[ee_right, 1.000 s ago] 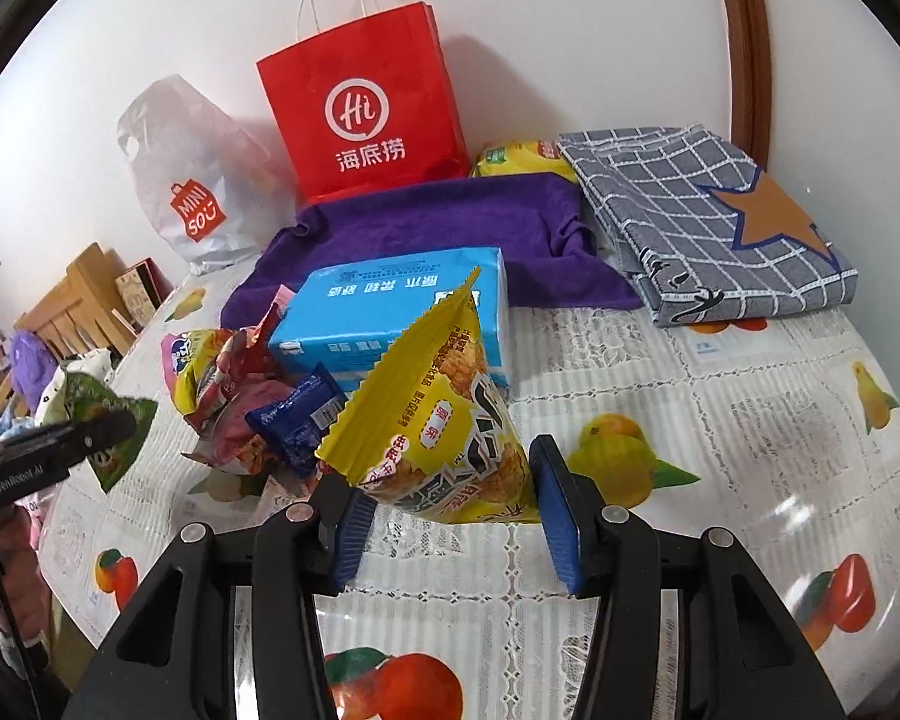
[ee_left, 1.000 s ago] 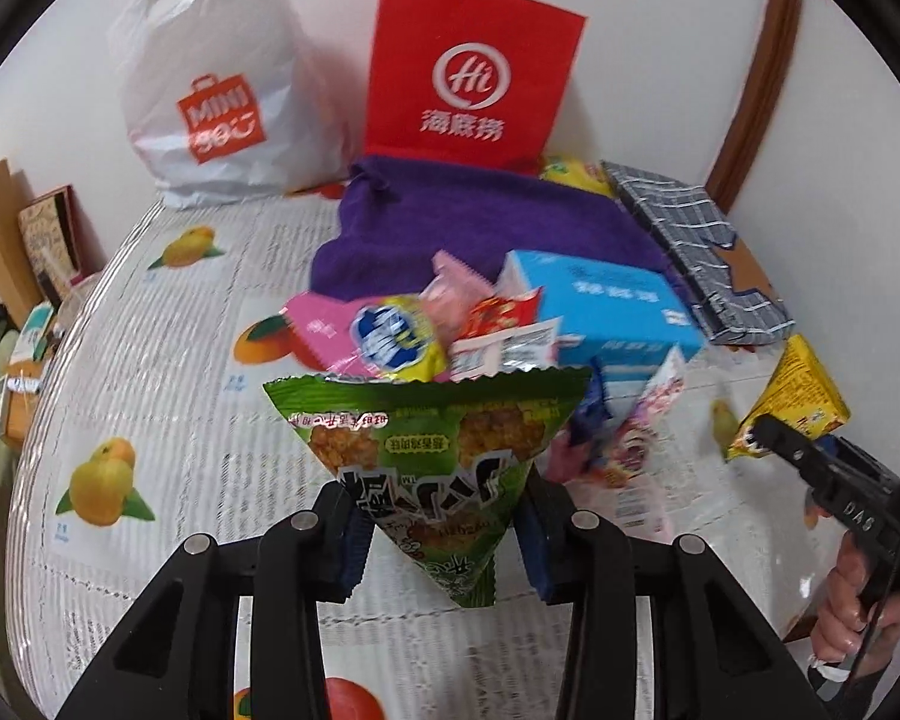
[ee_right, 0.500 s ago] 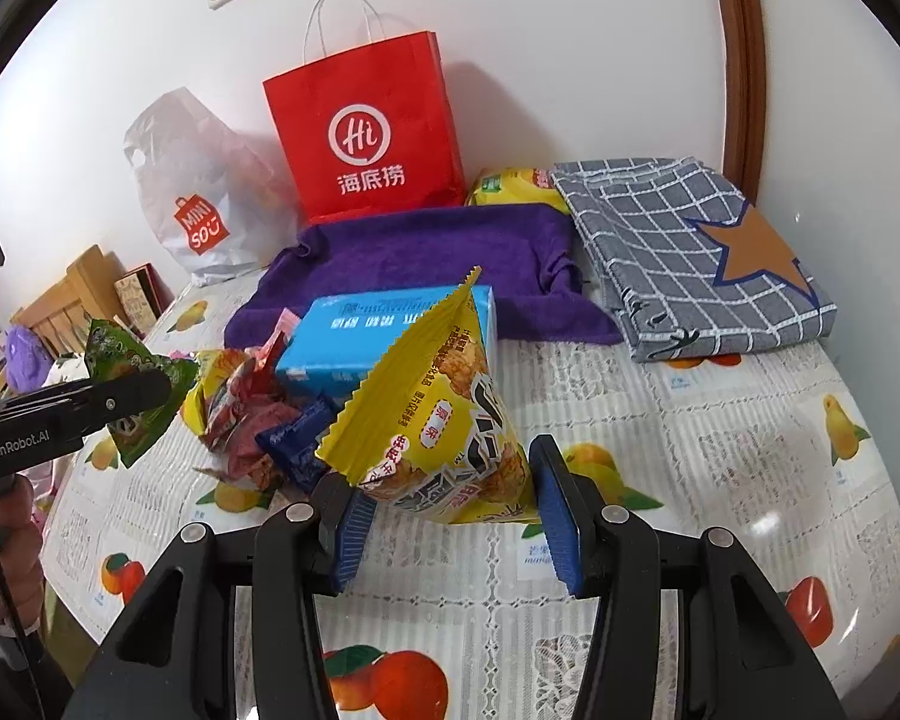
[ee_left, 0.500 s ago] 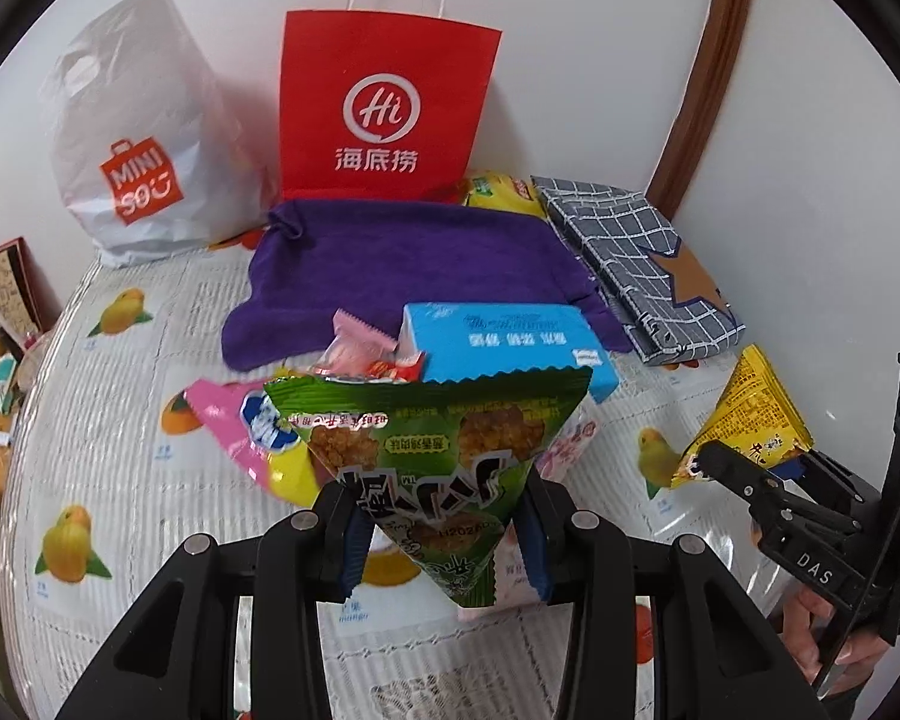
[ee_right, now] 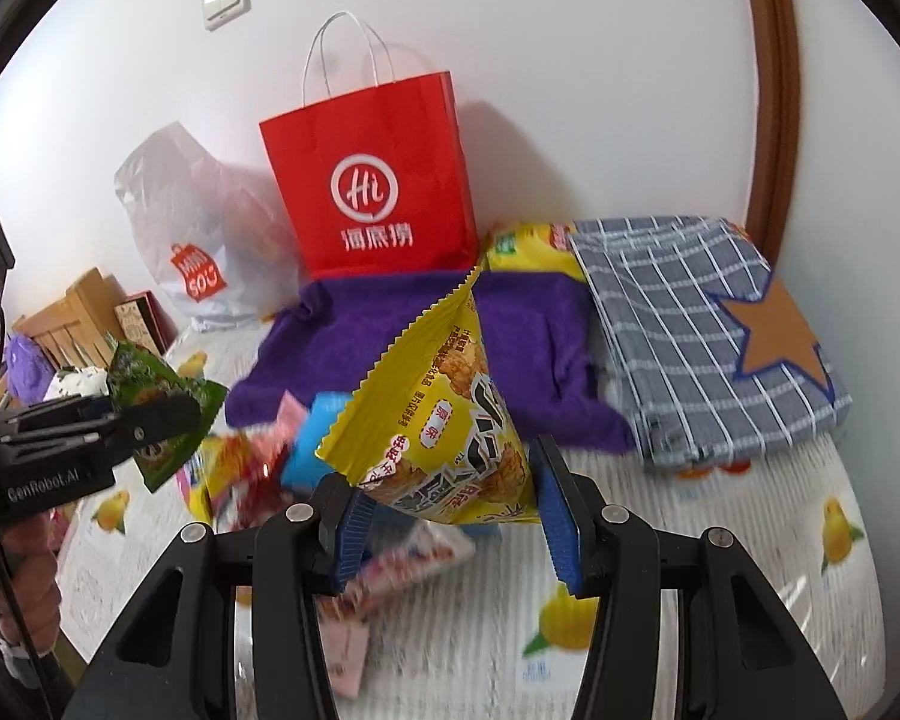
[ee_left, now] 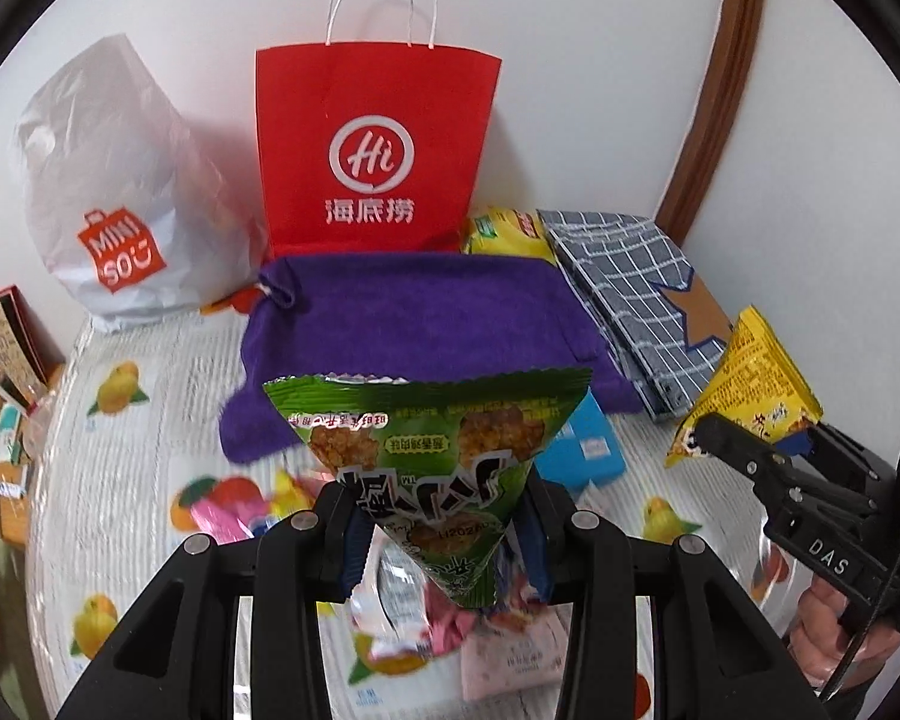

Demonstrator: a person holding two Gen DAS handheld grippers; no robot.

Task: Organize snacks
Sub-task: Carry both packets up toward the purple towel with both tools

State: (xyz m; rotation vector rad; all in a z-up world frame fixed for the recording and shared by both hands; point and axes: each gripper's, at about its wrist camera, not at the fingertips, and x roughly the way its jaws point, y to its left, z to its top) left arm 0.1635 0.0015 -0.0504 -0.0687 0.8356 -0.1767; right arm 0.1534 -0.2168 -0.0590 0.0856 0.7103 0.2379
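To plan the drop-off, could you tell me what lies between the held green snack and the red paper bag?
In the left wrist view, only the purple towel lies between the green snack and the red paper bag.

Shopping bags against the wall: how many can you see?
2: a red paper bag with white handles standing behind the purple towel, and a white plastic bag with an orange logo beside it, toward the left table edge.
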